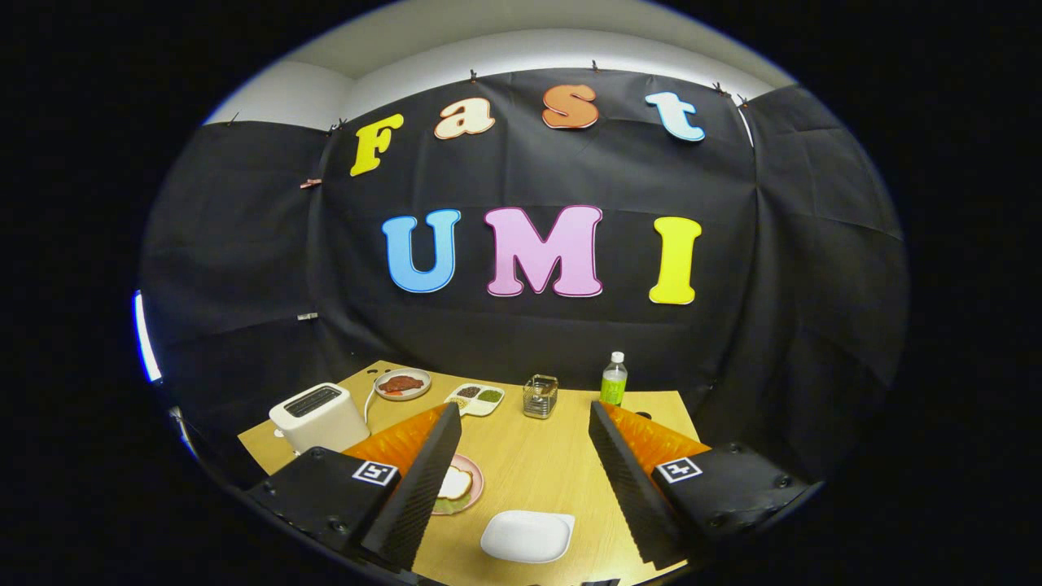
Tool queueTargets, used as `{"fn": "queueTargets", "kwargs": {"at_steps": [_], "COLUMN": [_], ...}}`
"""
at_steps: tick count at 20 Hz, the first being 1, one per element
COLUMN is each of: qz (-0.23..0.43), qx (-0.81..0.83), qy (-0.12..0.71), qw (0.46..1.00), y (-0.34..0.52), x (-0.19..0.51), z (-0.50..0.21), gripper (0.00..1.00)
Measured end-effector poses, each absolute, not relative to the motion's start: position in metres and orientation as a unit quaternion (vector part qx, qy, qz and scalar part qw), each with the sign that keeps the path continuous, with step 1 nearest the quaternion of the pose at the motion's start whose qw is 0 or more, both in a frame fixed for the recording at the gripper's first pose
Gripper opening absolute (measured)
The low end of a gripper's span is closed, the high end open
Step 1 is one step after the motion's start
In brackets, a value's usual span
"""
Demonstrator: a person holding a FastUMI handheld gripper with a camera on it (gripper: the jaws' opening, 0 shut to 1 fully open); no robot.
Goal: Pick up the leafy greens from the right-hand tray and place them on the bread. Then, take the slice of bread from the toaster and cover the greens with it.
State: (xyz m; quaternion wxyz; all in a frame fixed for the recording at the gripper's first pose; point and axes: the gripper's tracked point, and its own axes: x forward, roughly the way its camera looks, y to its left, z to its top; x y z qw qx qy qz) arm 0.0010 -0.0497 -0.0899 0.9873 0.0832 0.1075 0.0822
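Above worktop | hand-held gripper wide open, empty | bread on greens: light, soft, crushable; pinch edges gently

A wooden bench carries a meat plate, a condiment dish, a wire holder — and a green bottle.

Your picture: a bright bench against a dark booth, with a strong fisheye bend.
You get even light from above, soft faint shadows under the white tray, a glaring strip light far left, sharp focus mid-view and curved, stretched edges.
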Motion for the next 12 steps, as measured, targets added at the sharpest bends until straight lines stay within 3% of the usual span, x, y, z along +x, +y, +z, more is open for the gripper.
{"fn": "queueTargets", "kwargs": {"at_steps": [12], "qz": [0.073], "qx": [0.081], "qy": [0.089], "qw": [0.99], "y": [-0.075], "x": [-0.001], "z": [-0.081], "gripper": [0.99]}}
